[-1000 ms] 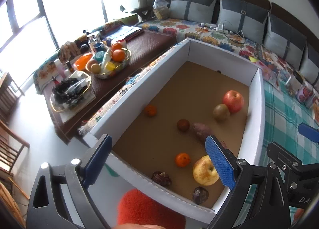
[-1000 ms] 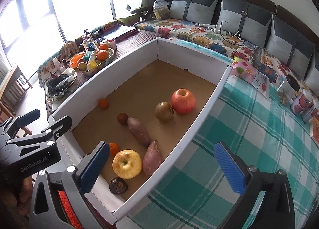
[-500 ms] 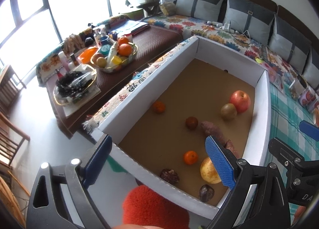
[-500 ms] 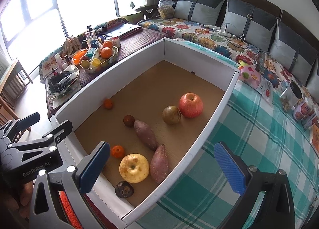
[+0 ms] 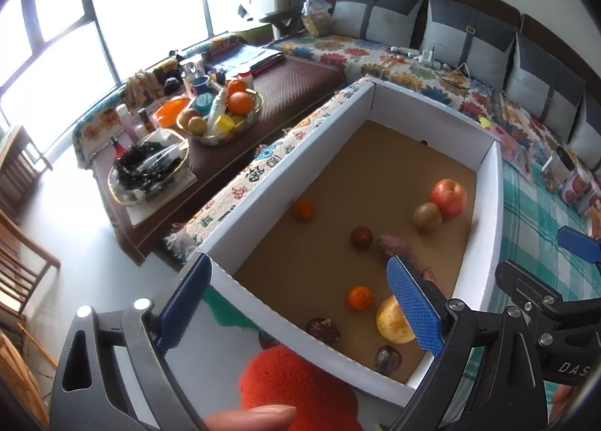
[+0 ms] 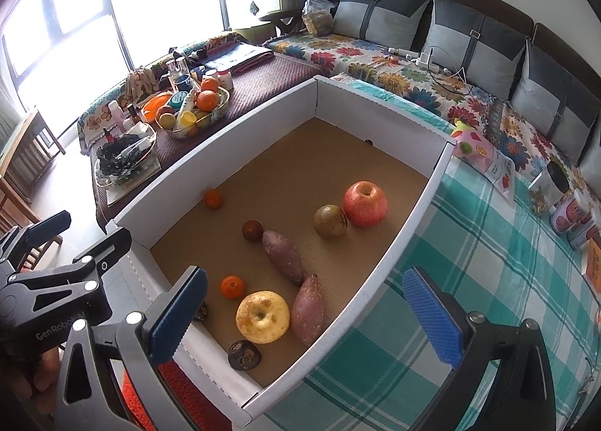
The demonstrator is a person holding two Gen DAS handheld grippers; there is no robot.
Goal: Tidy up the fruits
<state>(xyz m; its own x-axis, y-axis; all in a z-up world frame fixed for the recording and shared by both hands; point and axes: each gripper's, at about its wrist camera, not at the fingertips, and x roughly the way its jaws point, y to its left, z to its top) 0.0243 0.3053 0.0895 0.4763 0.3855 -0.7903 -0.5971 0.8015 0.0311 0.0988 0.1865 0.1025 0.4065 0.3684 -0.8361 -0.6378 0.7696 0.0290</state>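
A white-walled cardboard box (image 6: 394, 262) (image 5: 484, 243) holds loose produce: a red apple (image 6: 364, 203) (image 5: 448, 198), a brownish round fruit (image 6: 329, 220) (image 5: 427, 216), a dark red fruit (image 6: 252, 230) (image 5: 361, 236), two small oranges (image 6: 232, 286) (image 6: 212, 198), a yellow apple (image 6: 263, 316) (image 5: 392, 322), two sweet potatoes (image 6: 283, 256) (image 6: 308, 309) and dark wrinkled fruits (image 6: 244, 354) (image 5: 323, 329). My left gripper (image 5: 298, 309) is open and empty above the box's near left corner. My right gripper (image 6: 304, 316) is open and empty above the box's near right wall.
A low brown table (image 5: 300, 77) to the left carries a fruit bowl (image 5: 221, 115) and a dish of dark things (image 5: 148, 164). A checked teal cloth (image 6: 469, 280) lies right of the box. A floral sofa (image 6: 394, 62) with grey cushions runs behind. An orange fuzzy thing (image 5: 293, 389) lies under the box's near edge.
Both grippers have pulled back and up a little from the box, so more of its floor shows. Both stay open and the fruits have not moved.
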